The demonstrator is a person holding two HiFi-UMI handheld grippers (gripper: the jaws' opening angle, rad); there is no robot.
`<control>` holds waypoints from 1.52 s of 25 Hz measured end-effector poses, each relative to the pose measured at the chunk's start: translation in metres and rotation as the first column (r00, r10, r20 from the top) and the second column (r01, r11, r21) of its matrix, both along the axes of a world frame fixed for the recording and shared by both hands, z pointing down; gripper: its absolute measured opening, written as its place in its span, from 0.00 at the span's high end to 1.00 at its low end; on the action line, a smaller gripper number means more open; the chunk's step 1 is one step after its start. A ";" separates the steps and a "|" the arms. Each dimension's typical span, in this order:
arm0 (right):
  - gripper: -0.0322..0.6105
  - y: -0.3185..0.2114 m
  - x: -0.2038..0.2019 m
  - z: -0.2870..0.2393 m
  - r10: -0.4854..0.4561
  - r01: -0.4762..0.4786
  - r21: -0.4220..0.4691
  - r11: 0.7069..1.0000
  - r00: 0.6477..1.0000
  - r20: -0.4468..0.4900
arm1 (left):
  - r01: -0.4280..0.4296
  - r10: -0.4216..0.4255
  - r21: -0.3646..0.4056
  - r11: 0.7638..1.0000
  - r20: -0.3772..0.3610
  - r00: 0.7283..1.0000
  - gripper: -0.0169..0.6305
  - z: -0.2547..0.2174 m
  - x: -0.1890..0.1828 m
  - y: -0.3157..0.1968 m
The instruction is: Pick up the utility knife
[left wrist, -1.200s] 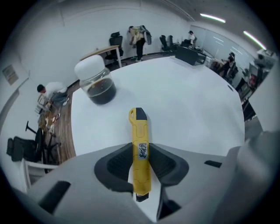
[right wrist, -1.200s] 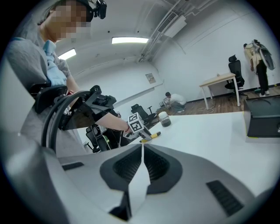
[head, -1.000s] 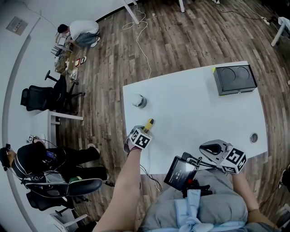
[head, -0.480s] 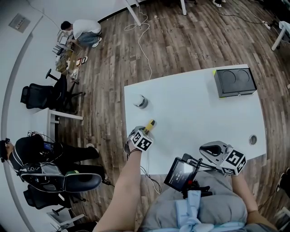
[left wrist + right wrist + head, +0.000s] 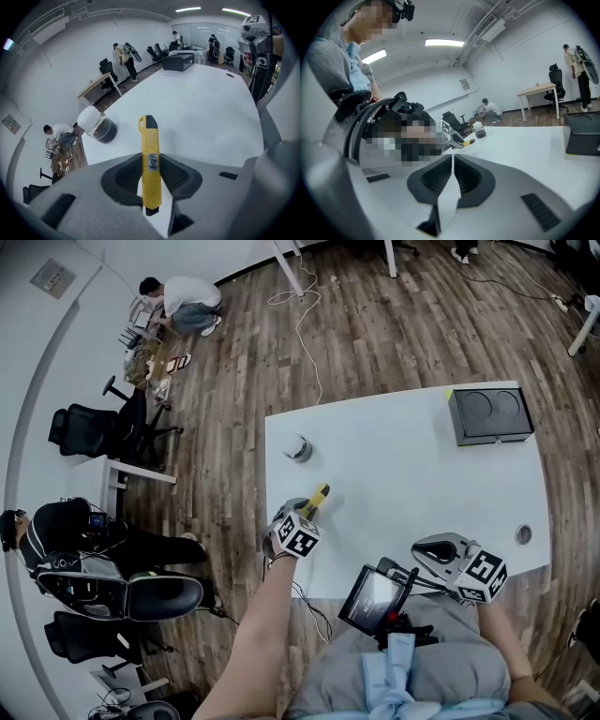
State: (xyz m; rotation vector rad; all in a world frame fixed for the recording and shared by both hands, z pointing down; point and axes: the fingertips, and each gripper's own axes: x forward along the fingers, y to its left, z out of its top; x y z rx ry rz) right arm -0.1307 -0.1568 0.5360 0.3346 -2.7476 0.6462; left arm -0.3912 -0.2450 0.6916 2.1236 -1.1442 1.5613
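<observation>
Left tool (image 5: 150,173) raised, clamped on yellow black-ended utility knife (image 5: 149,136), right tool (image 5: 452,178) clenched empty.

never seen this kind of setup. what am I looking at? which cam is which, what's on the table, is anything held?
There is no robot arm here. A person holds a two-jaw gripper in each hand, and the marker cube on each one is part of the tool.

The head view comes from a camera on the person's head, looking steeply down at a white table. The other two views come from wide-angle cameras riding on the grippers, each looking along its own jaws.

On the table are a jar with a white lid near the left edge and a black box at the far right corner.

The left gripper has its jaws closed on a yellow utility knife, which sticks out forward between them. The right gripper is by the table's near edge, with its jaws together and nothing between them.
</observation>
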 end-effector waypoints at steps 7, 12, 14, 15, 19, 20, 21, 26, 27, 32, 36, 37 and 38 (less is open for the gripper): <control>0.90 0.001 -0.002 -0.005 -0.006 0.006 0.023 1.000 1.000 0.007 | -0.001 0.005 0.056 0.998 -0.057 0.998 0.78 -0.029 0.023 0.001; 0.90 -0.001 0.001 -0.009 -0.002 0.002 0.034 0.999 1.000 0.012 | 0.017 -0.004 0.115 0.993 -0.117 0.993 0.78 -0.062 0.044 -0.001; 0.90 -0.003 0.002 -0.012 0.002 -0.003 0.037 0.999 1.000 0.016 | 0.026 -0.004 0.148 0.989 -0.145 0.989 0.78 -0.080 0.054 -0.001; 0.90 -0.003 0.003 -0.012 0.005 -0.005 0.039 0.999 1.000 0.019 | 0.025 0.001 0.164 0.986 -0.156 0.988 0.78 -0.088 0.059 0.000; 0.90 -0.001 0.006 -0.013 0.007 -0.008 0.047 0.999 1.000 0.027 | 0.007 0.034 0.216 0.976 -0.185 0.982 0.78 -0.116 0.081 0.008; 0.90 -0.002 0.006 -0.014 0.007 -0.008 0.048 0.999 1.000 0.029 | 0.006 0.039 0.227 0.974 -0.192 0.981 0.78 -0.122 0.085 0.009; 0.90 -0.002 0.005 -0.014 0.006 -0.008 0.049 0.999 1.000 0.030 | 0.007 0.042 0.235 0.972 -0.201 0.979 0.78 -0.127 0.089 0.010; 0.90 -0.005 0.005 -0.019 0.008 -0.011 0.060 0.998 0.999 0.037 | 0.026 0.043 0.270 0.962 -0.246 0.968 0.78 -0.154 0.106 0.019; 0.90 -0.006 0.006 -0.019 0.010 -0.012 0.061 0.998 0.999 0.037 | 0.031 0.042 0.278 0.960 -0.253 0.967 0.78 -0.159 0.108 0.020; 0.90 -0.008 0.010 -0.021 0.021 -0.024 0.069 0.997 0.999 0.042 | 0.077 0.019 0.310 0.948 -0.298 0.954 0.78 -0.183 0.117 0.028; 0.90 -0.010 0.013 -0.022 0.026 -0.030 0.075 0.997 0.999 0.046 | 0.107 0.003 0.334 0.937 -0.314 0.949 0.78 -0.200 0.120 0.034; 0.90 -0.010 0.013 -0.022 0.027 -0.030 0.076 0.997 0.999 0.046 | 0.114 -0.001 0.339 0.934 -0.316 0.949 0.79 -0.204 0.120 0.035; 0.90 -0.011 0.014 -0.022 0.027 -0.030 0.077 0.997 0.999 0.047 | 0.121 -0.006 0.344 0.931 -0.318 0.948 0.78 -0.207 0.120 0.037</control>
